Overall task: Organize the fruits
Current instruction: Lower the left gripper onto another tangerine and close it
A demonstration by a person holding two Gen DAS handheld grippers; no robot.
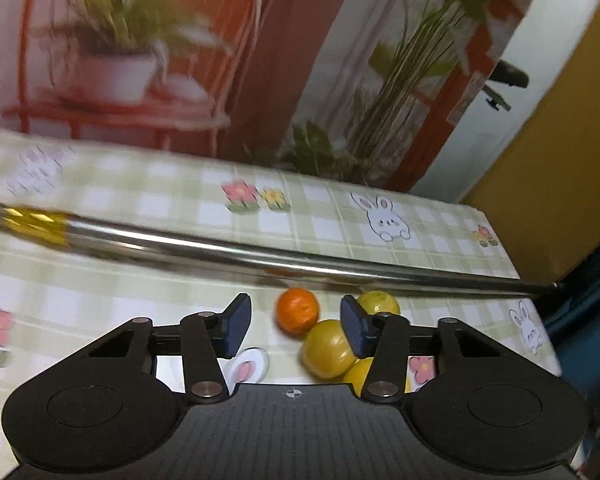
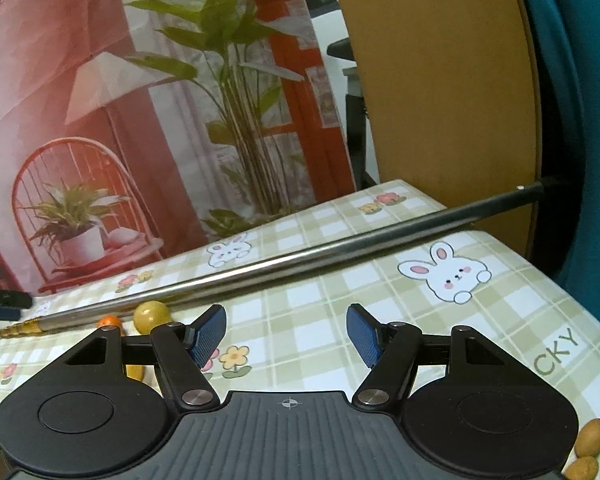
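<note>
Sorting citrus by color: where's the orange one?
Left wrist view: the orange fruit lies ahead between the open left gripper fingers, touching a yellow fruit.

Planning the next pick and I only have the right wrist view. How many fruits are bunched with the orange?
Observer: Three yellow-green fruits sit bunched beside the orange.
Operator: Left tool state?
Observer: The left tool is open and holds nothing. The orange shows in the gap just beyond its tips.
Operator: Is the pole blocking it?
Observer: No. In the left wrist view the metal pole crosses on the far side of the fruits, not between tool and fruit.
</note>
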